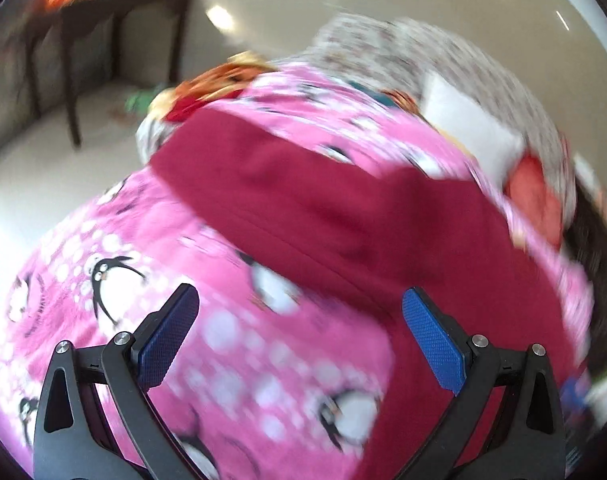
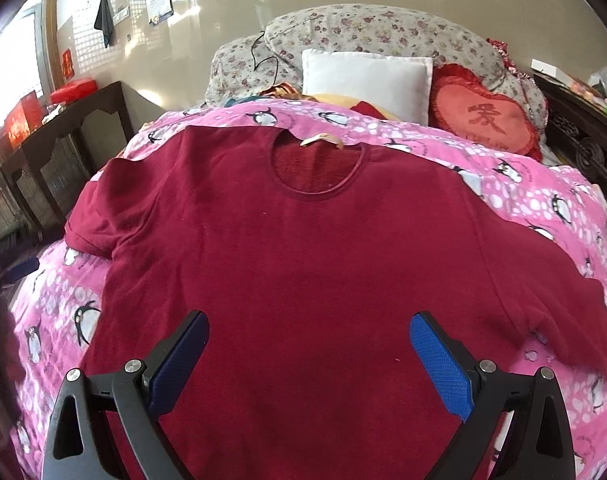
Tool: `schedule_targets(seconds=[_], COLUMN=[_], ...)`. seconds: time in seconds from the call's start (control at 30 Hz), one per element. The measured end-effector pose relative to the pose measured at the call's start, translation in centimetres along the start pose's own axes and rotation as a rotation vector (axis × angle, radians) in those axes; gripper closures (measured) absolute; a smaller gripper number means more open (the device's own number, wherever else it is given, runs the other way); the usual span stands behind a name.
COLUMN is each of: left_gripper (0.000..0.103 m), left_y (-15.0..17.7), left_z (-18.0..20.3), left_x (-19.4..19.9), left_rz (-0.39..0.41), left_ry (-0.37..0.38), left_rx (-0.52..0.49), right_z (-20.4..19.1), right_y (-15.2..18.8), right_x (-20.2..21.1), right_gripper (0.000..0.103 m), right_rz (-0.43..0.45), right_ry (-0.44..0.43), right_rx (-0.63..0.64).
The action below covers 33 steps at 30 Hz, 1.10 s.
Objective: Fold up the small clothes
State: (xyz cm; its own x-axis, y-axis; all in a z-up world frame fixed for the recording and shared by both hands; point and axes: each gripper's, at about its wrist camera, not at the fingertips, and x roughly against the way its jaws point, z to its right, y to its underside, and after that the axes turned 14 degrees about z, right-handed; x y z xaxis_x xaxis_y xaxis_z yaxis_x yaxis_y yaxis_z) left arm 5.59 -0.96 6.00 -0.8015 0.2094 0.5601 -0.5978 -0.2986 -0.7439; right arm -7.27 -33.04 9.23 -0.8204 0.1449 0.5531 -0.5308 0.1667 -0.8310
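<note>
A dark red short-sleeved shirt [image 2: 303, 248] lies spread flat, front up, on a pink penguin-print blanket [image 2: 535, 200], its collar toward the pillows. My right gripper [image 2: 308, 338] is open and empty, hovering over the shirt's lower middle. In the blurred left wrist view the shirt [image 1: 311, 208] runs diagonally across the blanket [image 1: 103, 280]. My left gripper [image 1: 299, 320] is open and empty, above the blanket at the shirt's left edge; its right finger is over the shirt.
At the head of the bed are a floral quilt [image 2: 383, 28], a white pillow [image 2: 367, 76] and a red heart cushion [image 2: 483, 116]. A dark wooden table [image 2: 63, 140] stands left of the bed, a carved dark cabinet [image 2: 583, 144] to the right.
</note>
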Motion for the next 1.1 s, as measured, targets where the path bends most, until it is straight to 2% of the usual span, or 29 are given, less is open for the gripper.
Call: schedule_targets(seconds=[0.1,0.23,0.33,0.47,0.5,0.53,0.63,0.7,0.77,0.83,0.9,0.97,1.03,1.07,1.1], left_gripper=[0.004,0.006,0.006,0.008,0.02,0.045,0.08,0.092,0.092,0.092,0.091,0.091,0.091,0.091,0.091], left_y=[-2.2,-3.5,-3.8,-5.2,-5.5,-5.6,-6.0,-6.9,-8.1,-9.6,-10.5,-10.1,-7.5,-4.9,-2.9], left_z=[-4.9,-8.7,-9.9,-10.7,-11.0,-11.5,-12.0,-11.2,-9.7,-6.6,-1.6,4.7,11.3,15.3,17.6], left_x=[-2.1,-6.1,-8.4,-9.8,-10.3,-10.9,-11.9,-10.8,-8.1,-4.4,-0.2,3.9,6.8,7.9,8.0], left_rz=[-0.002,-0.092,-0.098,-0.034,-0.029,-0.028,-0.054,-0.025,0.038,0.113,0.186,0.242,0.244,0.223,0.199], left_ry=[0.056,0.131,0.128,0.142,0.156,0.174,0.22,0.23,0.253,0.297,0.358,0.447,0.548,0.6,0.631], left_rx=[0.261,0.52,0.63,0.667,0.679,0.692,0.708,0.642,0.575,0.463,0.294,0.091,-0.128,-0.271,-0.344], right_z=[-0.4,-1.1,-1.5,-1.9,-1.9,-1.8,-1.7,-1.4,-0.8,-0.1,1.2,2.9,4.6,5.4,6.6], right_y=[-0.3,-0.4,-0.4,-0.2,-0.1,-0.1,0.0,-0.2,-0.4,-0.8,-1.2,-1.5,-1.7,-1.8,-1.8], right_x=[-0.3,-1.0,-1.6,-2.2,-2.4,-2.4,-2.4,-2.1,-1.4,-0.8,-0.3,0.4,1.2,1.5,2.0], right_gripper=[0.003,0.003,0.003,0.003,0.003,0.003,0.003,0.003,0.003,0.003,0.003,0.003,0.003,0.003,0.003], right_rz=[0.005,-0.006,-0.019,-0.03,-0.036,-0.04,-0.041,-0.039,-0.022,-0.004,0.005,0.022,0.038,0.043,0.049], right_ry=[-0.027,-0.049,-0.06,-0.069,-0.073,-0.079,-0.087,-0.094,-0.093,-0.088,-0.082,-0.064,-0.034,-0.02,0.006], right_rx=[-0.013,-0.005,0.004,0.008,0.002,-0.006,-0.024,-0.035,-0.041,-0.052,-0.081,-0.114,-0.141,-0.151,-0.164])
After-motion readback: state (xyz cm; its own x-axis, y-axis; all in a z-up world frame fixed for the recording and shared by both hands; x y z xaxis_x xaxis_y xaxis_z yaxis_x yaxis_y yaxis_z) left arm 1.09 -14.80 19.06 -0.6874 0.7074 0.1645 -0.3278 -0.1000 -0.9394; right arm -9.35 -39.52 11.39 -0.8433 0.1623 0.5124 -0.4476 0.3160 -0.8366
